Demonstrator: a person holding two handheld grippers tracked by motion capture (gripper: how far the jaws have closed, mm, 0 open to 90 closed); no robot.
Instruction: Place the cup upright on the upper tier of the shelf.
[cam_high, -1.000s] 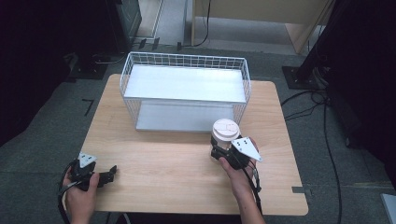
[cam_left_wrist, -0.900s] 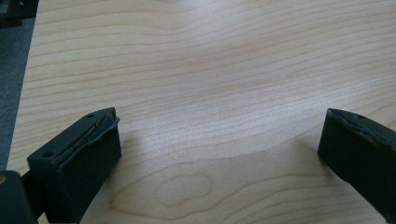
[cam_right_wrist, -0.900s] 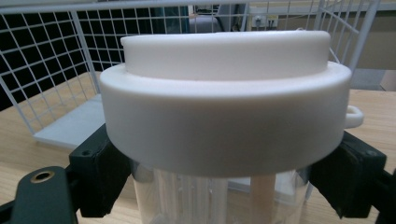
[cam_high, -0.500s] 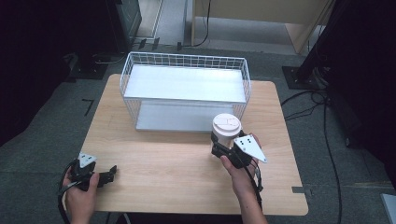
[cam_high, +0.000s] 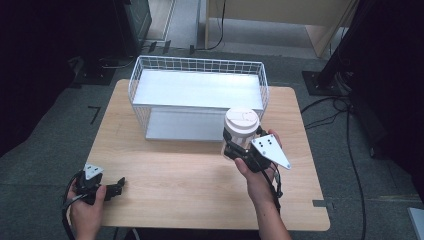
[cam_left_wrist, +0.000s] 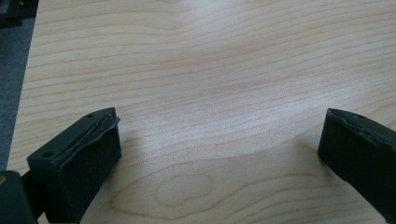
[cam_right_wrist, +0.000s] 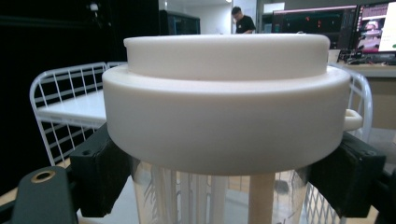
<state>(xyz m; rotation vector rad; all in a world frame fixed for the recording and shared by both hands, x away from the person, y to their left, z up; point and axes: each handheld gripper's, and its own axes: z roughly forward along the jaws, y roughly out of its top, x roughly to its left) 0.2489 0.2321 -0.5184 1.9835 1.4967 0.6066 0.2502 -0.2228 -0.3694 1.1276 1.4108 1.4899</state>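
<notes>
Clear cup (cam_high: 239, 134) with cream lid (cam_right_wrist: 224, 100), upright, centre-right of the high view, just in front of the white wire basket (cam_high: 197, 67). Right hand-held gripper (cam_high: 240, 151) clamps it: 2 black jaws press the clear wall just under the lid. Basket sits at upper centre on the wooden bench (cam_high: 175, 175). Left hand-held gripper (cam_high: 117, 186) at lower left, low over bare wood, jaws spread wide, grasping nothing.
</notes>
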